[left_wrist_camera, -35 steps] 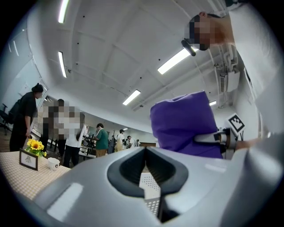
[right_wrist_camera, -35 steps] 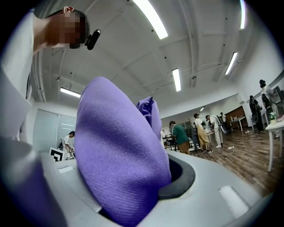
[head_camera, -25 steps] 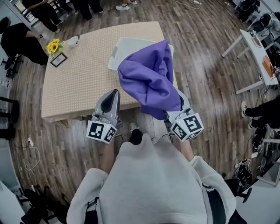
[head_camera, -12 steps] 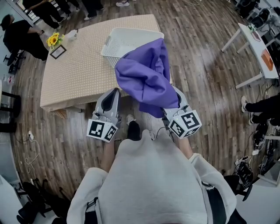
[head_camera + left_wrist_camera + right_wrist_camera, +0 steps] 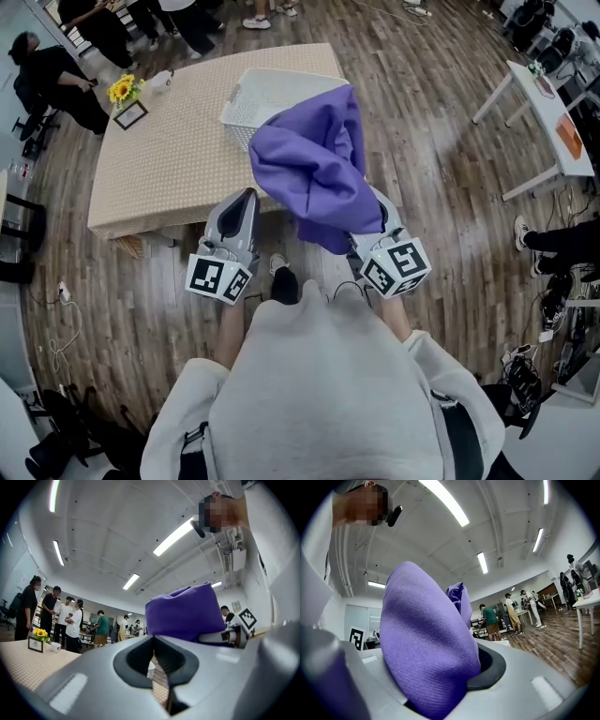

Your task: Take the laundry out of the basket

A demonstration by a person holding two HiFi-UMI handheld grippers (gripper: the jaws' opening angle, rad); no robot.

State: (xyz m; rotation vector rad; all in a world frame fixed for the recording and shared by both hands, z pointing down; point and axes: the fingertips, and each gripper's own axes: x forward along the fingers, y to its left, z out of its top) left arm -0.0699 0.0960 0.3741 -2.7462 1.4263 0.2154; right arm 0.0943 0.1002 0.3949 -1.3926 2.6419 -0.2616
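R gripper (image 5: 373,217) clamped on purple cloth (image 5: 314,169), bulk flopped fwd over its jaws. L gripper (image 5: 242,202) closed, empty, alongside. Cloth prob. soft, light, limp: pinch a bunched fold.

The purple cloth (image 5: 314,173) covers the near right part of the white basket (image 5: 236,111), so you cannot tell if more is inside. It also hides the tips of the right hand-held gripper (image 5: 380,225). In the right gripper view the cloth fills the gap, and the pads cannot be seen. The person's own hands are hidden under that one and the left hand-held gripper (image 5: 246,202). On the bench (image 5: 169,169), the little frame (image 5: 130,114) by the yellow flowers (image 5: 121,90) is too small to read. The people (image 5: 192,19) at the top are cut off by the edge.
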